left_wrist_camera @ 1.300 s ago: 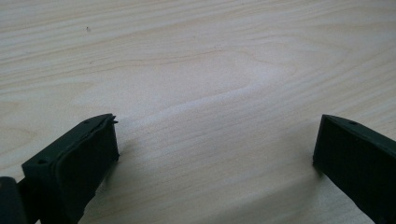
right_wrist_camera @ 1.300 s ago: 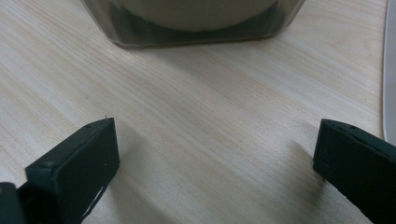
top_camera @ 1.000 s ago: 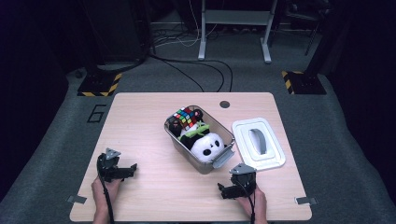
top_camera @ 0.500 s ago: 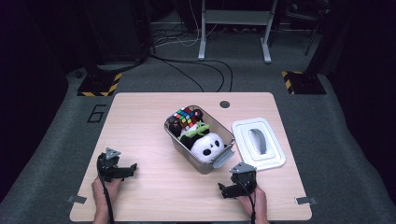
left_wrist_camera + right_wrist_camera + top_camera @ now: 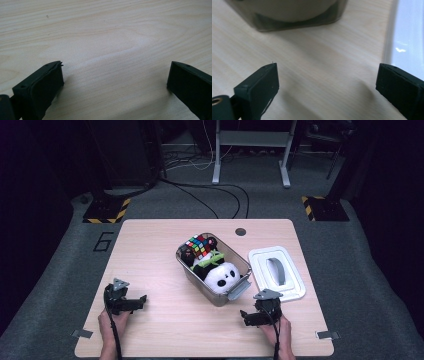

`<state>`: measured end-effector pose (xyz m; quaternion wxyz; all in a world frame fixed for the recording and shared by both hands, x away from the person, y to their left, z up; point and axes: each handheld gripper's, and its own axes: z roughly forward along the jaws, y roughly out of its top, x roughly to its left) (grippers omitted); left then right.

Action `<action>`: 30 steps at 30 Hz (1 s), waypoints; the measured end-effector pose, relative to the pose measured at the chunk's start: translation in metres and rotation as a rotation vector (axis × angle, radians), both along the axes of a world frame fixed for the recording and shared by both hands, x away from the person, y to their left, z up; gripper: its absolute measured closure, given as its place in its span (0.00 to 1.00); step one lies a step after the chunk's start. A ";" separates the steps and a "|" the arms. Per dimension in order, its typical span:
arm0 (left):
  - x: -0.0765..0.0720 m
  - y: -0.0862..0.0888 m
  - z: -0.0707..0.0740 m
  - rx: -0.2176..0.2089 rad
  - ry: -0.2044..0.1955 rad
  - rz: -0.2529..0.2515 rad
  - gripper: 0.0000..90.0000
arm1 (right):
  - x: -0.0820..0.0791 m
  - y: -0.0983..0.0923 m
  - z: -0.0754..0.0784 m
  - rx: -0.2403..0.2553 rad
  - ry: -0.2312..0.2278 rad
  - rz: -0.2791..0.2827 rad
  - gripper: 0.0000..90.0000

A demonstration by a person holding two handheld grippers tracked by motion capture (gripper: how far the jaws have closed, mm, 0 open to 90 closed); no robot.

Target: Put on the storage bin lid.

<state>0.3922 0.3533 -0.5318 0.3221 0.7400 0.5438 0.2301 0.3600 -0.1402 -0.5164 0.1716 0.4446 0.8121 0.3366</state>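
**Both hands empty, the box uncovered**

Right now I have nothing in either hand. My left gripper (image 5: 142, 298) rests low on the bare desk (image 5: 150, 240), well apart from everything, its fingers (image 5: 42, 85) spread wide with only wood grain between them. My right gripper (image 5: 243, 316) sits just beside the near corner of the clear box (image 5: 235, 292); its fingers (image 5: 259, 87) have just been closing a touch, yet they stand wide open with nothing between them.

The box stands in the middle of the desk, and in it lie a panda toy (image 5: 223, 275) at the near end and a puzzle cube (image 5: 197, 246) at the far end. The white lid (image 5: 295, 287) lies flat just to the right of the box, handle up, near my right hand.

I judge the lid is what I go for, and the risks start there. It lies flush on the desk, so the fingers could skate over its rim instead of catching it; the raised handle looks the safer hold. Swinging my right hand across could also clip the box corner and shove it. And the panda seems to bulge at rim height, so a lid pressed down could sit crooked or pop off.
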 end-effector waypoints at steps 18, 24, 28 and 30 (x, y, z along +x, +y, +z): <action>0.000 0.001 0.002 0.011 0.023 -0.013 0.00 | 0.076 -0.066 0.040 -0.009 -0.060 -0.186 0.00; 0.000 0.001 0.000 0.006 0.004 -0.006 0.00 | 0.123 -0.074 0.032 -0.046 -0.003 -0.227 0.15; 0.000 0.001 0.000 0.007 0.005 -0.006 0.00 | 0.136 -0.077 0.025 -0.033 0.011 -0.262 0.34; 0.000 0.001 0.000 0.006 0.004 -0.006 0.00 | 0.139 -0.077 0.023 -0.032 0.022 -0.285 0.45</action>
